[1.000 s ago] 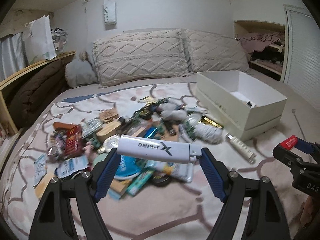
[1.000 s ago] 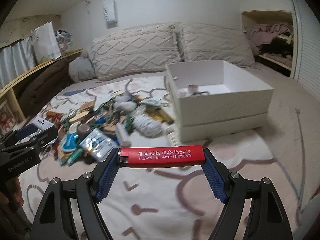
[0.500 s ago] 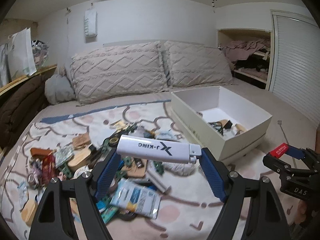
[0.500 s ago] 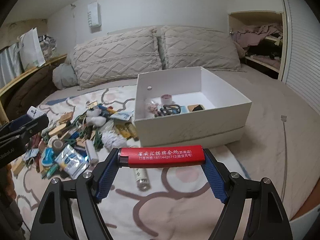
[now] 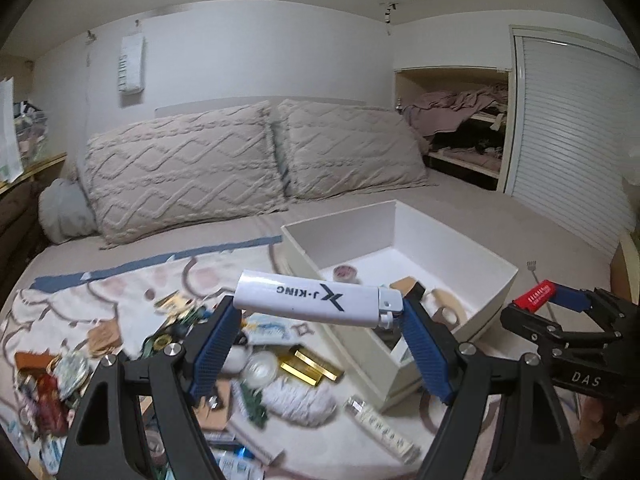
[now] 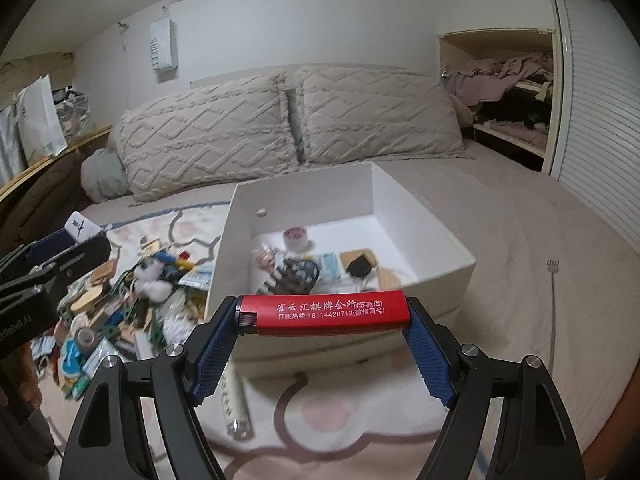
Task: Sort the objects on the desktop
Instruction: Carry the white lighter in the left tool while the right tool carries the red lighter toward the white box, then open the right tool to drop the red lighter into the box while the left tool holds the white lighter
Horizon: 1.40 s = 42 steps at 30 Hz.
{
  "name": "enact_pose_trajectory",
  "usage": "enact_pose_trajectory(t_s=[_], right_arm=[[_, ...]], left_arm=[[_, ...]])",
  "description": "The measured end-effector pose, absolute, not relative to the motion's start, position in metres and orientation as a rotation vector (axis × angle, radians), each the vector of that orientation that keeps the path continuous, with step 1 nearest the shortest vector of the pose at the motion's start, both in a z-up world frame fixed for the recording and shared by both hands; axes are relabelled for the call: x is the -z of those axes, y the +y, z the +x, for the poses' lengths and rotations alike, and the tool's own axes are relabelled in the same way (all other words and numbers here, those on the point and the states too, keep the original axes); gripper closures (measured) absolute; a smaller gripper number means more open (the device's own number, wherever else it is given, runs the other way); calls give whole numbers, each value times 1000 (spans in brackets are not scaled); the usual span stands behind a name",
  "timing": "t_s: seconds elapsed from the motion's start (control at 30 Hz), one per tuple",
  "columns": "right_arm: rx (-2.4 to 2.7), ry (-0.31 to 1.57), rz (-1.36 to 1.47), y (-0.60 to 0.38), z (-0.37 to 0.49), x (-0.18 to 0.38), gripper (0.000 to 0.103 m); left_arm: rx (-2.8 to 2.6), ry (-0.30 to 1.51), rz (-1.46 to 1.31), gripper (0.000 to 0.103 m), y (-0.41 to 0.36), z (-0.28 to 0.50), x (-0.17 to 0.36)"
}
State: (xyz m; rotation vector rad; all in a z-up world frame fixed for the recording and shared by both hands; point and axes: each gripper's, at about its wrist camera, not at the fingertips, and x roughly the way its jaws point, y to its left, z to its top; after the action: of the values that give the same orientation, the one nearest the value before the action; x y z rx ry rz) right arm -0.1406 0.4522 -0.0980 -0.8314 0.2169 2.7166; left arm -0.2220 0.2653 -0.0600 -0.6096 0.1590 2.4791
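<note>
A: White lighter (image 5: 316, 299) is sitting clamped endwise in the left hand-held gripper (image 5: 318, 316); the red lighter (image 6: 324, 311) is clamped in the right hand-held gripper (image 6: 322, 322).

B: And what's changing?

A: Both have been swinging away from the clutter (image 6: 120, 300) on the bed toward the box (image 6: 440, 276), which is looming closer now.

B: So dropping them in is likely next.

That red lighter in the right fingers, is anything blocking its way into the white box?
Nothing visible does. The red lighter is held crosswise just short of the white box, whose top is open. Only its near wall lies ahead, and small items already lie inside.
</note>
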Motion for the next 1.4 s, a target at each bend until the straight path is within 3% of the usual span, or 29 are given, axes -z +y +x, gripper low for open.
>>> enact_pose_trajectory(t_s=[0.67, 1.4], right_arm=[[-2624, 345, -935, 521, -251, 65, 22], [-2530, 481, -1275, 578, -383, 119, 22]], left_arm=[[-2342, 110, -711, 23, 337, -308, 45], [-2244, 136, -915, 23, 386, -388, 91]])
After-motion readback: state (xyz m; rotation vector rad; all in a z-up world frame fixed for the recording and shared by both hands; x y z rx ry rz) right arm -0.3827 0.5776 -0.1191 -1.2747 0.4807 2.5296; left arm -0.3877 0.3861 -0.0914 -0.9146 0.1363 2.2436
